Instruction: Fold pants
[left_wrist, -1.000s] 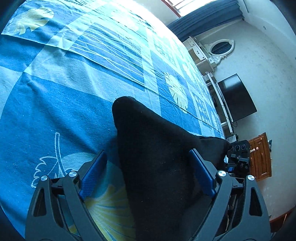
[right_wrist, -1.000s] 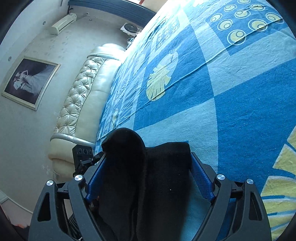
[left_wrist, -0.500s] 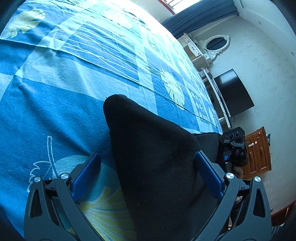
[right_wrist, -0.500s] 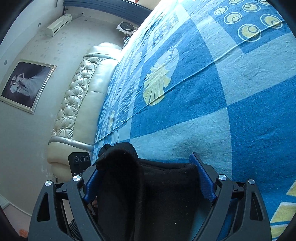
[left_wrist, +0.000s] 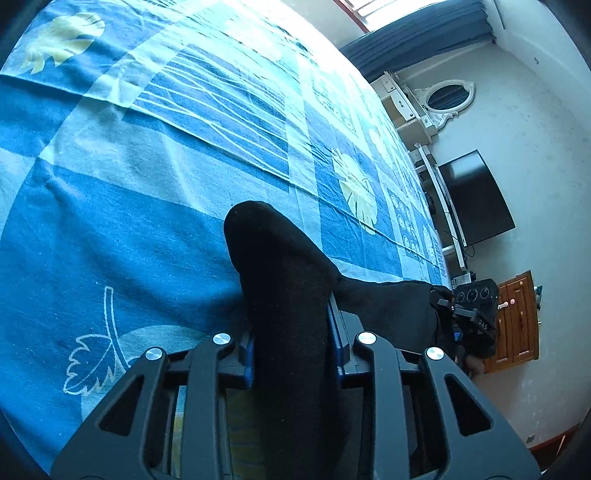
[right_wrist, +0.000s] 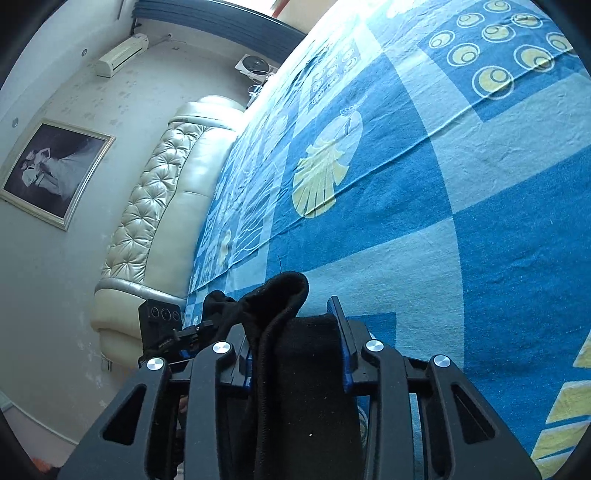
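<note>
— What lies under you?
— A bed (left_wrist: 129, 221) in a blue patterned cover, below both claws.

— Where are the pants?
— The black pants (left_wrist: 288, 302) stretch between your hands, raised over the bed.

— And the claws?
— Your left claw (left_wrist: 291, 354) is clamped on the pants; your right claw (right_wrist: 299, 354) too.

Probably bedroom: bed (right_wrist: 480, 184), tufted headboard (right_wrist: 155, 206).

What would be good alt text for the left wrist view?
The left gripper is shut on black pants, which bunch up between its blue pads over a blue patterned bedspread. The right gripper holds the same fabric farther off.
</note>
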